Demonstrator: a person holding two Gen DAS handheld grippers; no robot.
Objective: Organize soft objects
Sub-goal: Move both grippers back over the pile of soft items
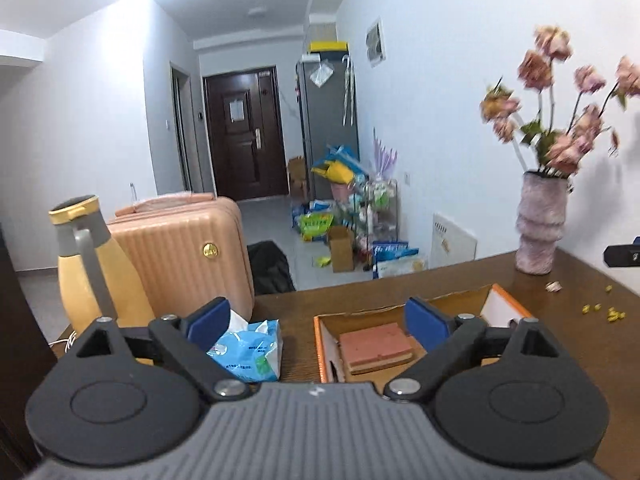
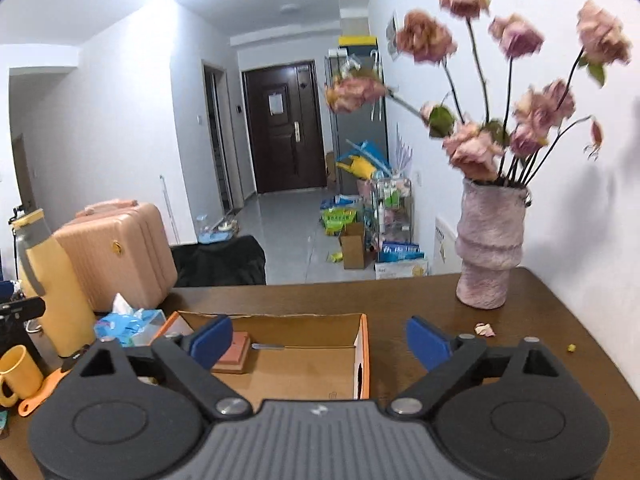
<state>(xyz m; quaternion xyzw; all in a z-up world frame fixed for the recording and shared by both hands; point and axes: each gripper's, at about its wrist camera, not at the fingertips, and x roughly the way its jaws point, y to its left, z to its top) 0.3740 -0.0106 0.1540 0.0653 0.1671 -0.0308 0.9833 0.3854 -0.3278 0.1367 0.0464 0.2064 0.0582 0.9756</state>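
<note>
A blue tissue pack (image 1: 248,350) lies on the brown table, just right of my left gripper's left pad. My left gripper (image 1: 316,320) is open and empty above the table. An orange-edged cardboard box (image 1: 324,344) holds a pink sponge block (image 1: 376,346). In the right wrist view, my right gripper (image 2: 320,338) is open and empty over the same box (image 2: 362,352). The sponge (image 2: 236,354) sits in the box's left end and the tissue pack (image 2: 128,326) lies left of the box.
A yellow thermos (image 1: 88,264) stands at the table's left, with a yellow mug (image 2: 16,376) near it. A pink vase of flowers (image 2: 488,244) stands at the far right by the wall. Petals and yellow crumbs (image 1: 600,310) dot the table. A pink suitcase (image 1: 184,252) stands behind.
</note>
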